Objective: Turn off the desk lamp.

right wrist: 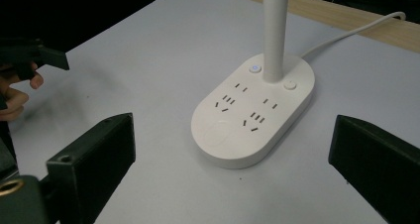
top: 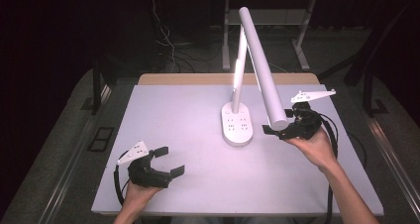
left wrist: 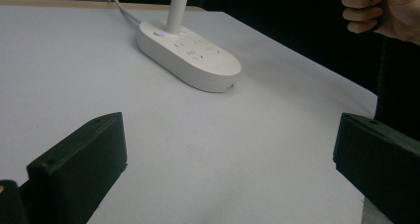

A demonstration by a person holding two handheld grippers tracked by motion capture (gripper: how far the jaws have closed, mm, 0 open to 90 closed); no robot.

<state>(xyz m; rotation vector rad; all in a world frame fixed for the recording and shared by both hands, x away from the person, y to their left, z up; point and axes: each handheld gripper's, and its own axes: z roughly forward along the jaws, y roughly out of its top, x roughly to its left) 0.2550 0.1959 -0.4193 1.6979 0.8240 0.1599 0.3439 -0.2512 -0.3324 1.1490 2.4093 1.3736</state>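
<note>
Right gripper (top: 280,129) closes in on the desk lamp (top: 237,127) — nothing held yet.

The lamp's oval base sits mid-table (top: 163,110), its long axis running away from the person, with the white lamp head (top: 262,68) sloping down toward the right side. The right gripper hovers just beside the head's lower end, jaws spread wide and empty, facing the base's sockets — clearly the nearer tool. The left gripper (top: 166,160) hangs near the front-left edge, well apart from the lamp, jaws likewise wide open.
</note>
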